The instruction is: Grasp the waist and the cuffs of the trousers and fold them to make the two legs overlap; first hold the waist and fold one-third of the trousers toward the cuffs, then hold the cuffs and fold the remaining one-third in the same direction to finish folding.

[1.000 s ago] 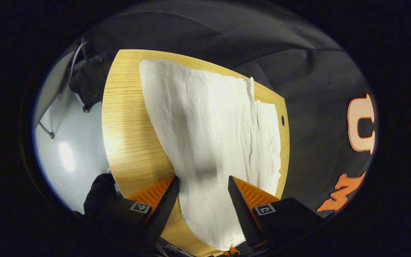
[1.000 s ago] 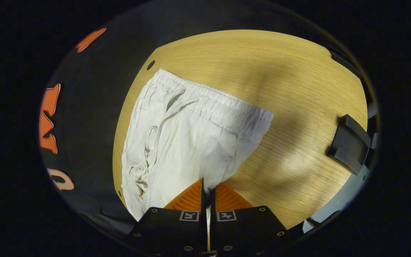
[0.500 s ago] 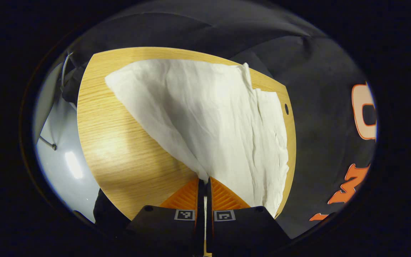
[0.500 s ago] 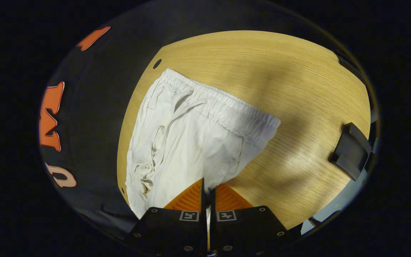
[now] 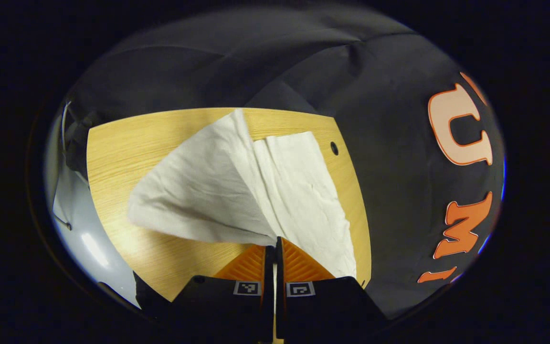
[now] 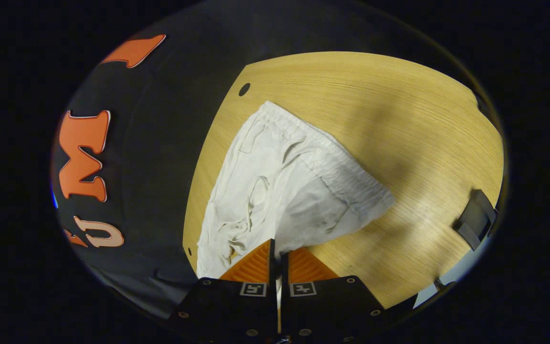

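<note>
White trousers (image 5: 237,191) lie on a light wooden table (image 5: 127,138). In the left gripper view my left gripper (image 5: 275,243) is shut on the edge of one leg, and that leg rises off the table towards me in a slanted sheet; the other leg (image 5: 308,191) lies flat beside it. In the right gripper view my right gripper (image 6: 277,246) is shut on the trousers (image 6: 280,181) below the elastic waistband (image 6: 332,162), whose near corner is lifted and drooping. A drawstring (image 6: 256,186) curls over the front.
The black booth cloth (image 5: 389,157) hangs close behind the table's far edge. A small dark hole (image 6: 244,89) marks the tabletop near that edge. A black block (image 6: 475,217) sits at the table's right edge in the right gripper view. Pale floor (image 5: 89,248) lies beyond the table.
My left gripper went from open around the leg to shut on it, then lifted it. My right gripper stayed shut and raised the waist side, so the cloth swung up and over.
</note>
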Action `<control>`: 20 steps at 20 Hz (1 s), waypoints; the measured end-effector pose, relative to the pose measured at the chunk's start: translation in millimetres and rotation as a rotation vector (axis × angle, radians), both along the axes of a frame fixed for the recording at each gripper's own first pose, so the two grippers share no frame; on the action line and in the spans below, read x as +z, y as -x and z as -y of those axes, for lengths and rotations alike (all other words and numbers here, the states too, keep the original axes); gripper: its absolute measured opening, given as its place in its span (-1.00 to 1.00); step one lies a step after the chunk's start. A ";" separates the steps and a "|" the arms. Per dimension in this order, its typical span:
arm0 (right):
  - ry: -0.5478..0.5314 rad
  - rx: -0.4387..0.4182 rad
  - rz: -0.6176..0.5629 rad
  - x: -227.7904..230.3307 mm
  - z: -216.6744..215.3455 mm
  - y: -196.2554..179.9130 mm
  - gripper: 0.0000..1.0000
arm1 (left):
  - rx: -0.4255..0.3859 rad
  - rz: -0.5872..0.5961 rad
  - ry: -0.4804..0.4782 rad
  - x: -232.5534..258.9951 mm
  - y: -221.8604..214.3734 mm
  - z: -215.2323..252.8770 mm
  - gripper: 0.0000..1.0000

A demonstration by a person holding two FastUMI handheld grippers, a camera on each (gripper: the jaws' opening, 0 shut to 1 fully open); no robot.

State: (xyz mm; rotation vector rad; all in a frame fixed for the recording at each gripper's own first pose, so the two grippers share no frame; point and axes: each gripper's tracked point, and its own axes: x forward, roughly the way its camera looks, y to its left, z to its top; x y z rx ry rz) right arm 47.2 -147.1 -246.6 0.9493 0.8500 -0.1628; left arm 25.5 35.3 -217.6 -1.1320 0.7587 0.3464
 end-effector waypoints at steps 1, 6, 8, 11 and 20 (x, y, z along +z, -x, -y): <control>-0.001 0.008 0.014 8.5 -1.7 -8.4 -0.94 | -0.007 0.017 -0.008 6.7 -11.5 0.7 -0.89; 0.012 -0.013 0.088 47.1 -8.9 -61.6 -0.94 | -0.059 0.046 -0.009 27.9 -73.6 0.4 -0.89; 0.035 -0.011 0.092 53.7 -13.5 -82.9 -0.94 | -0.075 0.046 -0.017 29.2 -99.2 -3.0 -0.89; 0.065 -0.011 0.087 55.8 -20.6 -116.7 -0.93 | -0.115 0.041 -0.018 25.3 -138.4 -0.7 -0.89; 0.152 -0.010 0.042 37.6 -35.7 -203.9 -0.93 | -0.226 0.003 -0.033 -2.2 -245.7 3.7 -0.89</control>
